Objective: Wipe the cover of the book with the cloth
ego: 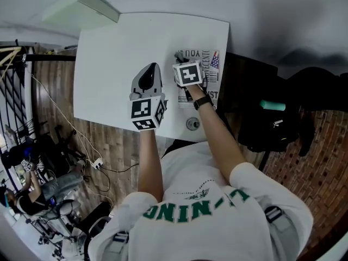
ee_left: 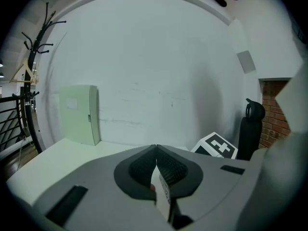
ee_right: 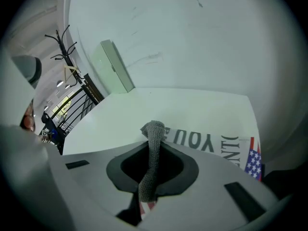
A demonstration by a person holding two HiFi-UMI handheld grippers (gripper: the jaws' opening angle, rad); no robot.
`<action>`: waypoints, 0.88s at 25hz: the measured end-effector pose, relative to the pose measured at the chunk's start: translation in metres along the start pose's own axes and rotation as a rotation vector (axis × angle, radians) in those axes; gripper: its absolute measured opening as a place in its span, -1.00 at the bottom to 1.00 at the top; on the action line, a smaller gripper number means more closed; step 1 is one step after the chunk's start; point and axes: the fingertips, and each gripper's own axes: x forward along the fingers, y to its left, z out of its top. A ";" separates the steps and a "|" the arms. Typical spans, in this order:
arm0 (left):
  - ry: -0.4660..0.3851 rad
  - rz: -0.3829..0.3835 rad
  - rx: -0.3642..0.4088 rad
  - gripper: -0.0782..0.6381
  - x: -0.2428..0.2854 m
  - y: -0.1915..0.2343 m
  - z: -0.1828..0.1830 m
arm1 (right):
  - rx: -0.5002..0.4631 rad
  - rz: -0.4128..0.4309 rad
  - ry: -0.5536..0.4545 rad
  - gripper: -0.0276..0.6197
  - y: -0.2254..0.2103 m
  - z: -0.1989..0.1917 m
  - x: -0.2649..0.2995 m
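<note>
Pinching cloth (ee_right: 149, 177), rt claw (ee_right: 155, 143) over book (ee_right: 216, 141) at table's (ego: 109, 64) rt edge; lft claw (ee_left: 156, 148) closed over its bare middle.

— Your book (ego: 211, 76)?
— Flat at the table's (ego: 119, 64) right edge, cover up, printed with "YOU" and a stars-and-stripes flag.
— Your cloth (ee_right: 150, 177)?
— Grey knit, bunched into a strip, pinched in your right gripper (ee_right: 155, 146) over the cover's corner.

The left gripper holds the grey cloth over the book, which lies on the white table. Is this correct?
Not fully. The right gripper holds the cloth, as the right gripper view shows; the left gripper is shut with no cloth in it. The rest is correct: the cloth is over the book, which lies on the white table.
</note>
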 end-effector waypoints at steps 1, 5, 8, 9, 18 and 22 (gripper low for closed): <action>-0.002 -0.008 0.003 -0.74 0.002 -0.004 0.001 | 0.002 -0.011 -0.011 -0.80 -0.008 0.000 -0.003; -0.015 -0.058 0.009 -0.74 0.014 -0.026 0.005 | 0.090 -0.079 -0.013 -0.80 -0.060 -0.014 -0.029; -0.022 -0.105 0.010 -0.74 0.023 -0.048 0.006 | 0.148 -0.140 -0.030 -0.80 -0.104 -0.025 -0.052; -0.025 -0.122 0.011 -0.74 0.025 -0.054 0.006 | 0.167 -0.160 -0.036 -0.80 -0.117 -0.028 -0.059; -0.040 -0.118 0.011 -0.74 0.013 -0.057 0.007 | 0.204 -0.199 -0.041 -0.80 -0.125 -0.034 -0.067; -0.034 -0.051 -0.001 -0.74 -0.001 -0.033 0.002 | 0.221 -0.001 -0.046 -0.80 -0.062 -0.022 -0.047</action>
